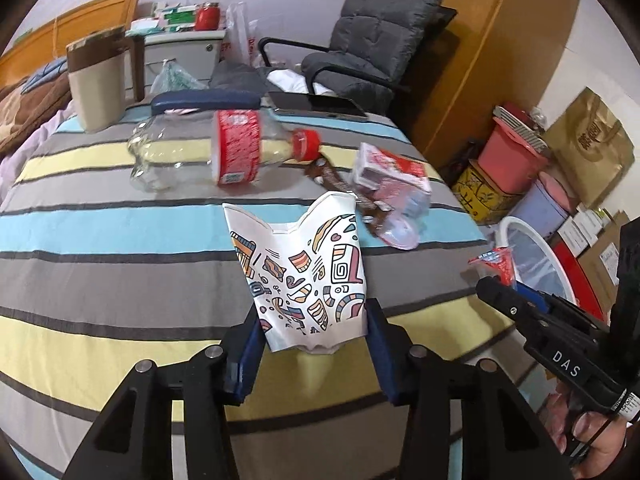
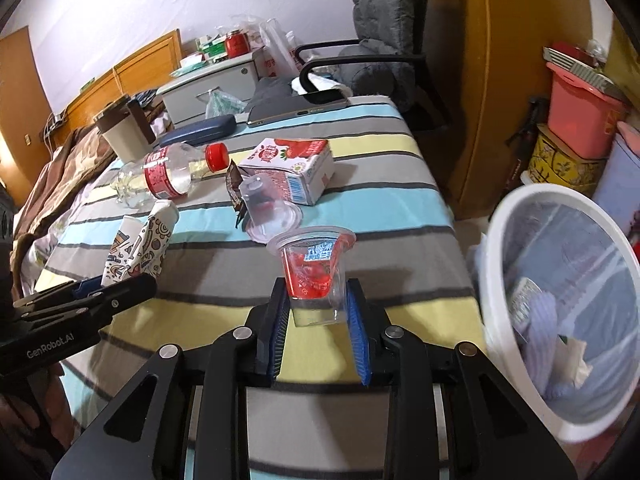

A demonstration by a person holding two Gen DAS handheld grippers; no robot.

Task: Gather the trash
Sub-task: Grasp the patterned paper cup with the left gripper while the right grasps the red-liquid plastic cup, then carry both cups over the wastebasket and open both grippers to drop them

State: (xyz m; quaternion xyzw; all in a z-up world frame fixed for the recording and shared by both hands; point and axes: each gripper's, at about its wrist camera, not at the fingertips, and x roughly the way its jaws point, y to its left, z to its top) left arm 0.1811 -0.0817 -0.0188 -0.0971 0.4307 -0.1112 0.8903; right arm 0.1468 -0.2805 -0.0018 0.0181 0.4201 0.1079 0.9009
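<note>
The left gripper point(image 1: 316, 340) is clamped on the flattened paper cup point(image 1: 304, 272), pads pressing its lower side walls; the right gripper point(image 2: 318, 308) is clamped on the clear plastic cup point(image 2: 316, 268) near its base. Both items are judged light and thin-walled, so firm pressure will crease them; grip low, where the walls are stiffest. Ahead of the left gripper lie the empty plastic bottle point(image 1: 208, 152), smooth and liable to roll, and the milk carton point(image 1: 390, 172), stiff-edged. The white bin point(image 2: 560, 300) stands just right of the right gripper, beside the table point(image 2: 400, 308).
</note>
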